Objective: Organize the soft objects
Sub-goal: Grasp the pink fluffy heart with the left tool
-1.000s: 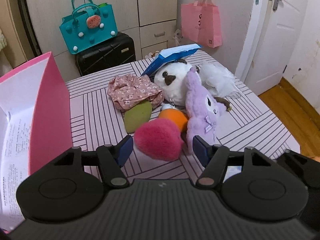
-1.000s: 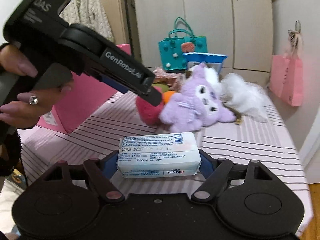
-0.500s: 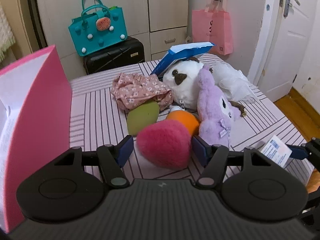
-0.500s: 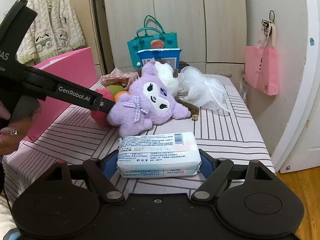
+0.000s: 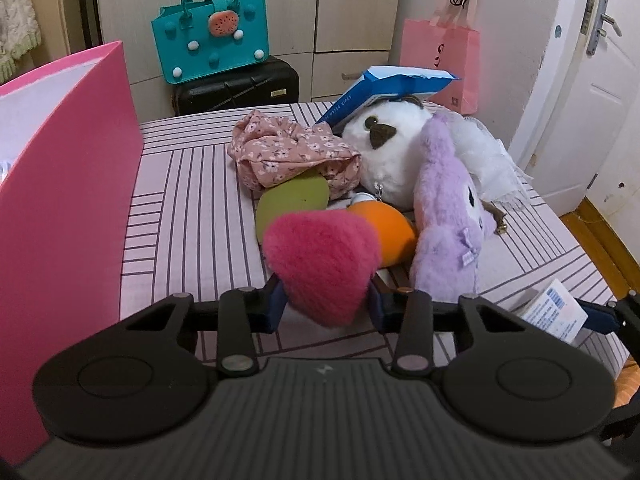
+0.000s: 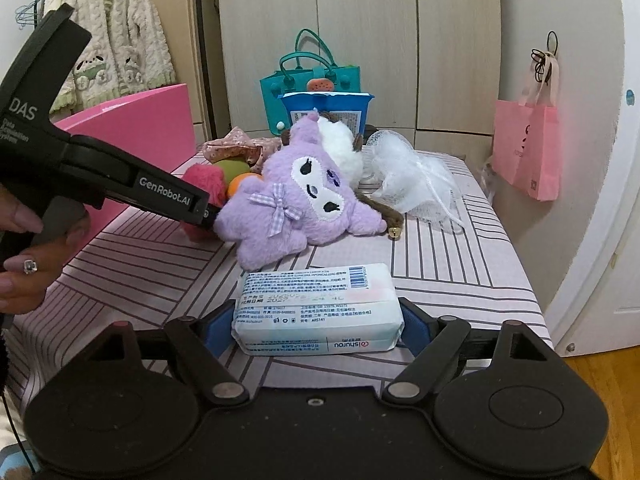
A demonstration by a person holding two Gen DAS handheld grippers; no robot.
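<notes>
My left gripper [image 5: 326, 306] is closing, and its blue pads press the lower tip of a fluffy pink plush heart [image 5: 320, 256] that lies on the striped table [image 5: 188, 220]. Behind the heart lie an orange ball [image 5: 384, 228], a green soft piece [image 5: 292, 200], a floral cloth [image 5: 288, 152], a white plush [image 5: 392, 152] and a purple plush [image 6: 296, 200]. My right gripper [image 6: 316, 326] has a white tissue pack [image 6: 316, 300] between its jaws. Those jaws are easing open, the pads still touch the pack's ends, and the pack rests on the table.
A tall pink box [image 5: 60, 200] stands at the table's left edge. A blue wipes pack [image 5: 384, 84] leans on the white plush, and a white mesh puff [image 6: 408, 184] lies at the far right. A teal bag [image 5: 212, 40] sits on a black suitcase behind.
The left jaws have narrowed from either side of the pink heart until they pinch it, and that gripper has sunk a little. The tissue pack has tipped down onto the table.
</notes>
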